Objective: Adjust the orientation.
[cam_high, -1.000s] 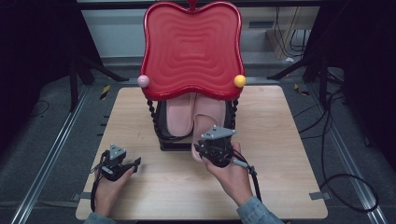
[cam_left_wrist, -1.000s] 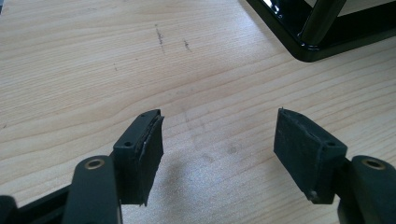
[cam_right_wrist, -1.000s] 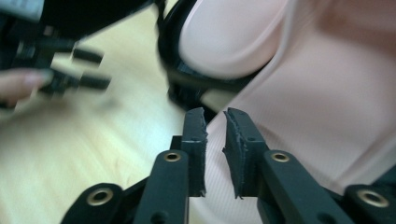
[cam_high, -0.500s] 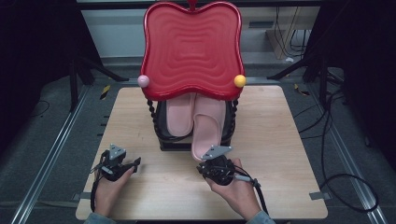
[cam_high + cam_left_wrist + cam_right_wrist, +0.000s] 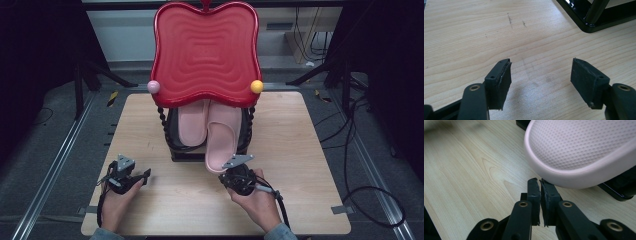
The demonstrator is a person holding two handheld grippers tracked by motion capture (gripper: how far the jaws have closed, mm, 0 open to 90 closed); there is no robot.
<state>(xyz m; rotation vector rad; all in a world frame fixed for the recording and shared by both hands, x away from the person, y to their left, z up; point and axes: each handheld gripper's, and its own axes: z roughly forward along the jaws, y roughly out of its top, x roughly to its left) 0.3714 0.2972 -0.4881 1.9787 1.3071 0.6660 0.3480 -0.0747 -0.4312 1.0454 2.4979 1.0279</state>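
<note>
Plainly, the red rack point(image 5: 205, 55) shelters two pink slippers; the right slipper point(image 5: 222, 140) juts past the base, so a nudge could tip it off. Right gripper point(image 5: 540, 185) sits pinched empty just beside it; left gripper point(image 5: 540, 75) gapes wide on bare table point(image 5: 461, 37).

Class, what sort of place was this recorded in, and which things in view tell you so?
Probably a lab or studio recording rig: a wooden table on a grey floor, black stand legs at the sides, loose cables, and dark surroundings.
</note>
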